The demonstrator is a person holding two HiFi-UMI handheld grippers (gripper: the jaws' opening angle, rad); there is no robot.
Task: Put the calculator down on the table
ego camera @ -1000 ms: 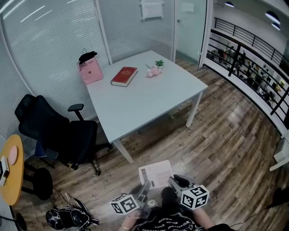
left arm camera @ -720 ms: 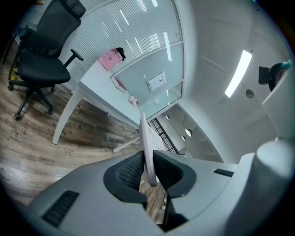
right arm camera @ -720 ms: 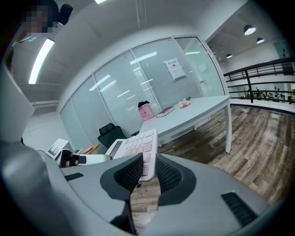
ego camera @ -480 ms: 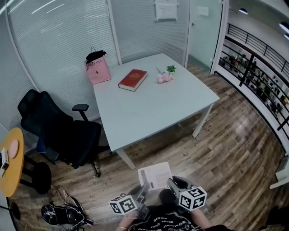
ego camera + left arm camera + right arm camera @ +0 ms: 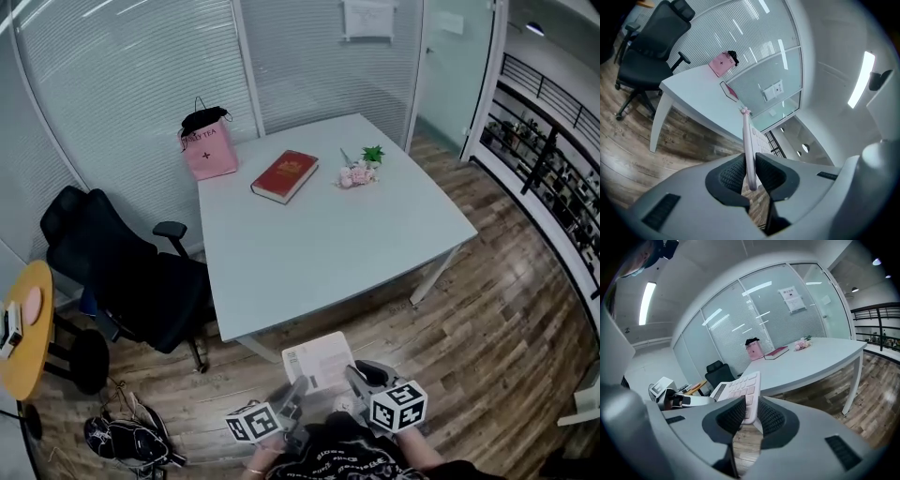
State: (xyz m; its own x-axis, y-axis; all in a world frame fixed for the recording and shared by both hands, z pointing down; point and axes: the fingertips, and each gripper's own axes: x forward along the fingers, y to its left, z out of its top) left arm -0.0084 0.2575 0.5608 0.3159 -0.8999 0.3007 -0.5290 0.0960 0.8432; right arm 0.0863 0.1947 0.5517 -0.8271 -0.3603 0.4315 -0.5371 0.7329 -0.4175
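A pinkish-white calculator [image 5: 319, 361] hangs in the air over the wooden floor, just short of the white table's [image 5: 328, 244] near edge. Both grippers grip it. My left gripper [image 5: 298, 388] is shut on its left edge; in the left gripper view the calculator [image 5: 747, 140] shows edge-on between the pads [image 5: 733, 176]. My right gripper [image 5: 353, 375] is shut on its right side; in the right gripper view the keys of the calculator [image 5: 738, 389] face up, and the left gripper [image 5: 670, 399] shows beyond it.
On the far part of the table lie a red book [image 5: 284, 176], a pink bag [image 5: 209, 148] and a small plant with pink flowers [image 5: 361, 172]. A black office chair [image 5: 122, 281] stands left of the table. A yellow round table [image 5: 23, 328] and a bag [image 5: 127, 441] are at far left.
Both grippers have carried the calculator toward the table; the table's near edge now lies closer to it. The grips have not changed.
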